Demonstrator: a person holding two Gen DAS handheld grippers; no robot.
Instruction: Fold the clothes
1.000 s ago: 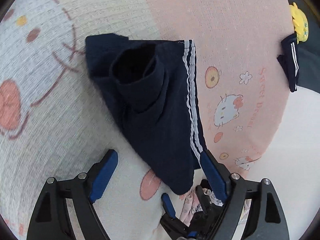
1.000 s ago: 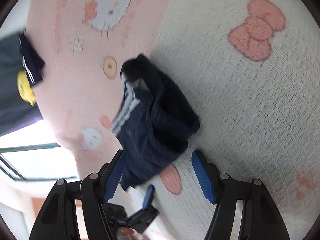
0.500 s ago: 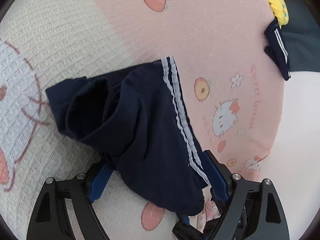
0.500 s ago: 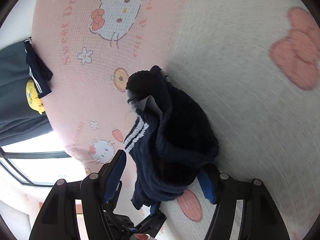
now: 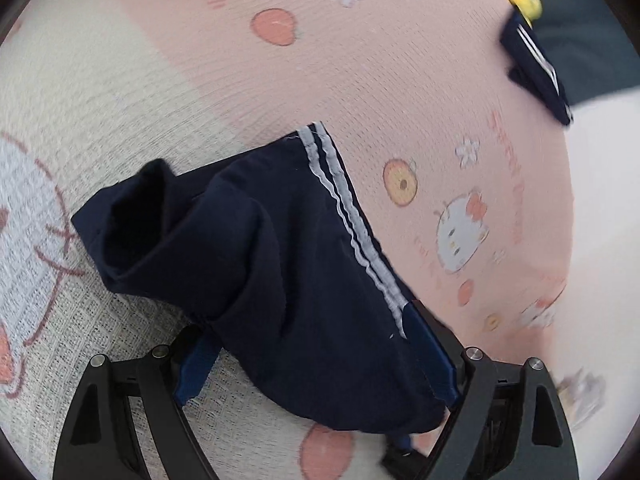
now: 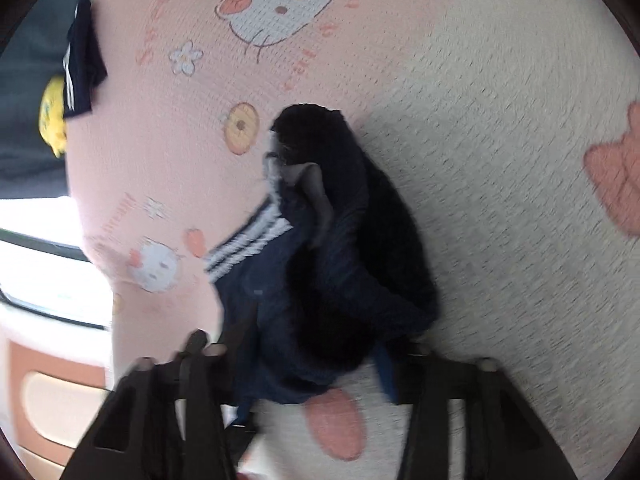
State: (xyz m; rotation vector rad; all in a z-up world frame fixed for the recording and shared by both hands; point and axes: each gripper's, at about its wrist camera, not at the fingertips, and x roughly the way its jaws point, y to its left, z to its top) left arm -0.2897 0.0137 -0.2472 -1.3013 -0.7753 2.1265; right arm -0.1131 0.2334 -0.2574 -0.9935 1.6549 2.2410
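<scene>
I saw the navy shorts (image 5: 288, 280) bunched on the cartoon-print blanket (image 5: 400, 80), reaching toward six o'clock. My left gripper (image 5: 316, 360) stood wide around them; my right gripper (image 6: 312, 372) had just been closing, cloth between, grip unclear.

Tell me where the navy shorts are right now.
The navy shorts lie crumpled on the blanket where its pink and cream parts meet, low in both wrist views, their near end between the fingers of each tool.
</scene>
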